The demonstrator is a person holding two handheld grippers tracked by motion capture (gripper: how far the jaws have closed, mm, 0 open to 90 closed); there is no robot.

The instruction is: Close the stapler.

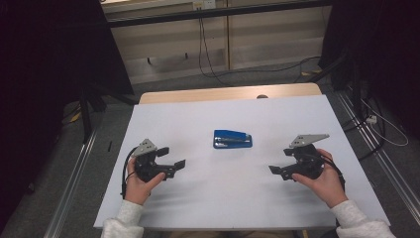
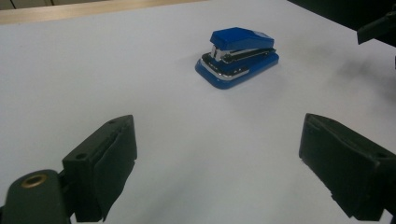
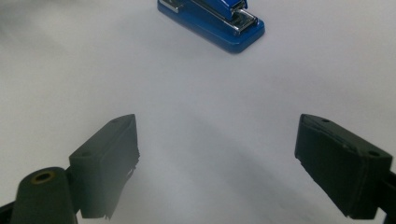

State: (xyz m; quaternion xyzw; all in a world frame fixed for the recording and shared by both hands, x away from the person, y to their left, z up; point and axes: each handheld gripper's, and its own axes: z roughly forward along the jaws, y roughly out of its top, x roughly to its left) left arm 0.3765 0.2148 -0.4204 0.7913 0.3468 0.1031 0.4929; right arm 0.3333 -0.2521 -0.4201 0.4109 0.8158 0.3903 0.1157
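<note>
Here, a blue stapler (image 1: 233, 139) lay mid-desk (image 1: 223, 198), long axis crosswise, between and beyond both tools; left tool (image 1: 171, 158) and right tool (image 1: 280, 161) gaped empty, about equally near.

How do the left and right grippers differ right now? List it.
The left gripper sits at the table's left with jaws pointing right; the right gripper sits at the table's right with jaws pointing left. The blue stapler lies between them, farther back. Both are open, held just above the white table, empty.
</note>
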